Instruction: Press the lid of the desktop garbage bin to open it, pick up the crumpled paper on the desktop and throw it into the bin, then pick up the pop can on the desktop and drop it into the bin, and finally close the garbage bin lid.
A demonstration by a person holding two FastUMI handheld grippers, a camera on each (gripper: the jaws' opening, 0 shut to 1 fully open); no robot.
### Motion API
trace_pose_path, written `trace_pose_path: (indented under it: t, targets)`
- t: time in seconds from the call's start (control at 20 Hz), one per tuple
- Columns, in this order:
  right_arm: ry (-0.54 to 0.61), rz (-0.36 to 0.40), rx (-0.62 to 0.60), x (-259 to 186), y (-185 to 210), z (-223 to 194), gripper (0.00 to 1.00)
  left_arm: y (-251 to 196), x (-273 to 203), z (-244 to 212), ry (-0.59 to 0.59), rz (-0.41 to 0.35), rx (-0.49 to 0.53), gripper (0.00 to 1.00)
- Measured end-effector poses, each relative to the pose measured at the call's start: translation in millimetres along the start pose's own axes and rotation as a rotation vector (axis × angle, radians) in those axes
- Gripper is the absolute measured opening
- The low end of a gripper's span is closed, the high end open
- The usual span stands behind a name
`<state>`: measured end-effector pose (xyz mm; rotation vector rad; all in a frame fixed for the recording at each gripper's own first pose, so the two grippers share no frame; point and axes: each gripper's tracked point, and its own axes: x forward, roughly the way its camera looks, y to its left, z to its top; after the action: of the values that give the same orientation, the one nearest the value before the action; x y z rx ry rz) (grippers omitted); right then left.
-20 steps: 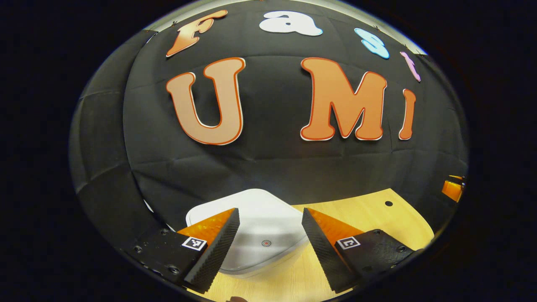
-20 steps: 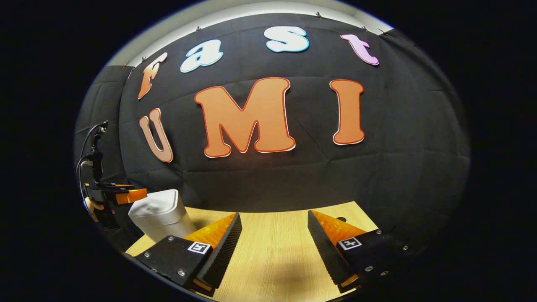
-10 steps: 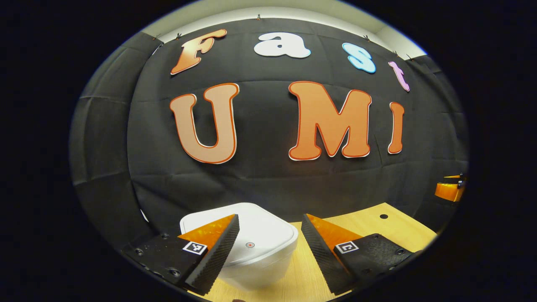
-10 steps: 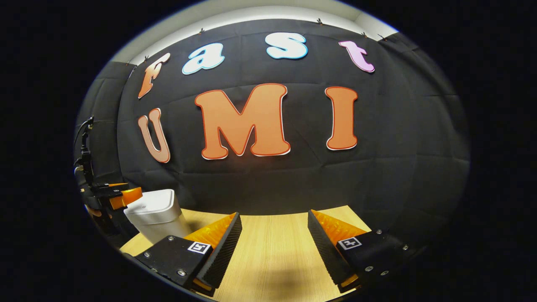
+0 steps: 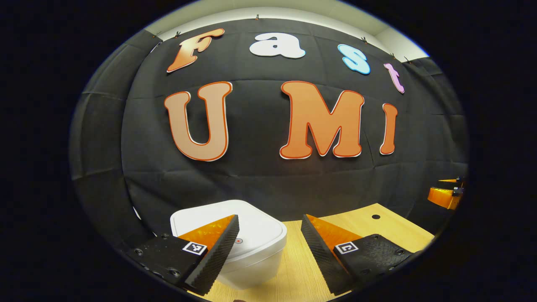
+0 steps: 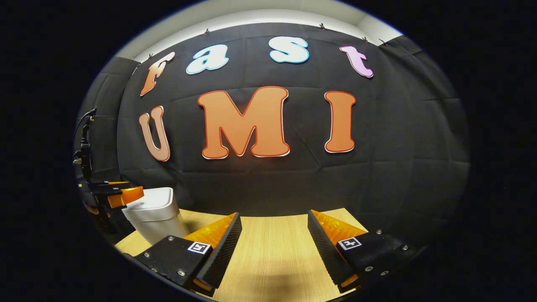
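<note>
The white garbage bin (image 5: 247,247) is taken as the landmark: it stands on the wooden desktop (image 5: 377,228) near the booth's back wall, its lid (image 5: 251,228) lying flat and apparently closed. The left gripper (image 5: 268,247) is held just above and in front of the bin, its fingers spread wide apart and clamped on nothing; one finger overlaps the lid's near edge, and the small round mark (image 5: 238,241) on the lid lies just ahead, between the fingers. In the right gripper view, the right gripper (image 6: 272,247) is held well to the bin's right over bare desktop, likewise spread and empty. The left is judged the nearer hand for any press on the lid.
</note>
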<state>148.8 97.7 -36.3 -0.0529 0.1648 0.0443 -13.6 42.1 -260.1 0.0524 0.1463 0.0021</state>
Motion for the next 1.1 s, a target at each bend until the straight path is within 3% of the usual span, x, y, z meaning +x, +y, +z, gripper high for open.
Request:
trace_pose_path:
  t: [0.85,0.9,1.1]
  targets:
    - [0.021,-0.005,0.003,9,-1,-4,0.94,-6,10,1,0.005,-0.006,-0.016,0.95]
    - [0.02,-0.004,0.003,10,-2,-4,1.0,-5,10,0,0.005,-0.004,-0.017,0.95]
    - [0.024,-0.002,0.004,13,-3,-5,1.0,-4,12,-1,0.01,0.002,-0.025,0.95]
